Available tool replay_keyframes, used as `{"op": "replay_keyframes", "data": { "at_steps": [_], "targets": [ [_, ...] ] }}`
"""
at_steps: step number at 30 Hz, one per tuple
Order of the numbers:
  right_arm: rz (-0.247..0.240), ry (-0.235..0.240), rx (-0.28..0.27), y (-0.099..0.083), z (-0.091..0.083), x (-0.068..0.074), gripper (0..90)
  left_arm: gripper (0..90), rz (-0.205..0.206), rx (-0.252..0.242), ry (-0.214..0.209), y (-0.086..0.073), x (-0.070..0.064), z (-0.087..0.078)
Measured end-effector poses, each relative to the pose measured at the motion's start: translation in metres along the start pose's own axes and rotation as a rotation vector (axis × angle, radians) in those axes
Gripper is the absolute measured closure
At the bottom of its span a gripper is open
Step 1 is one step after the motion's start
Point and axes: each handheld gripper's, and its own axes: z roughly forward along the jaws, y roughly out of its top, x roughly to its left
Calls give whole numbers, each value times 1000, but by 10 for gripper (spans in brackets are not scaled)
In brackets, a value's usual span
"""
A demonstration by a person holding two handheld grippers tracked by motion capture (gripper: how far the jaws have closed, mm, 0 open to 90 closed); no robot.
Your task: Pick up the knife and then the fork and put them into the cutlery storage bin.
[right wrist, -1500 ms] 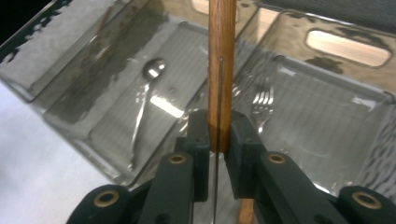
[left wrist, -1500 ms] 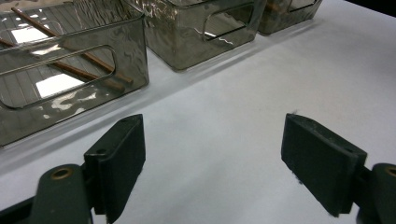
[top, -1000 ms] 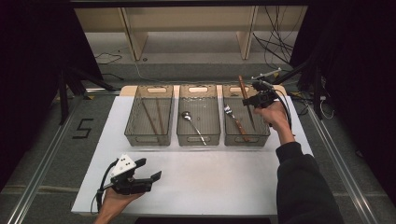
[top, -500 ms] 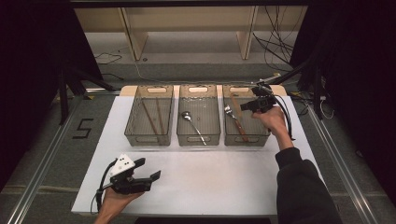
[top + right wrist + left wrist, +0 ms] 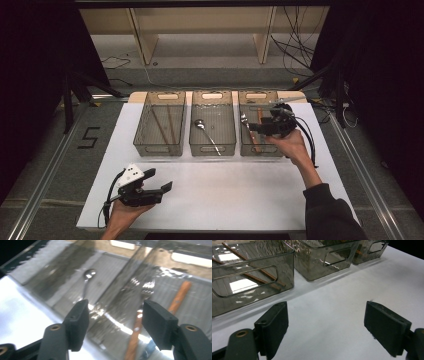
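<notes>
Three clear grey bins stand in a row on the white table (image 5: 240, 195). The left bin (image 5: 159, 150) holds brown chopsticks (image 5: 162, 125), also visible through its wall as chopsticks (image 5: 249, 263). A metal spoon (image 5: 206, 132) lies in the middle bin (image 5: 212, 149). Inside the right bin (image 5: 260, 150) lie a fork (image 5: 245, 122) and brown wooden sticks (image 5: 180, 296). My right gripper (image 5: 253, 128) hovers over the right bin, open and empty (image 5: 115, 320). My left gripper (image 5: 159, 180) rests low at the table's front left, open with nothing between its jaws (image 5: 325, 322).
Wooden shelving and loose cables stand beyond the table's far edge. A floor mark "5" (image 5: 89, 137) lies left of the table. Bare white tabletop stretches between the bins and the front edge.
A second ago a brown stick stood up from my right gripper above the right bin. Now that gripper is lower and open, with no stick in it. The left gripper has not moved.
</notes>
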Motion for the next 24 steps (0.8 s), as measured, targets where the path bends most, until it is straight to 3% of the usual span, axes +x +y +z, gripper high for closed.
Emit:
{"op": "replay_keyframes", "data": {
  "at_steps": [7,24],
  "targets": [
    [9,73,-78,-34,-18,19,312,192,-11,-4,-2,-2,1,-1],
    [8,127,-140,-111,-39,44,254,189,-26,-9,-17,-5,2,-3]
  ]
}}
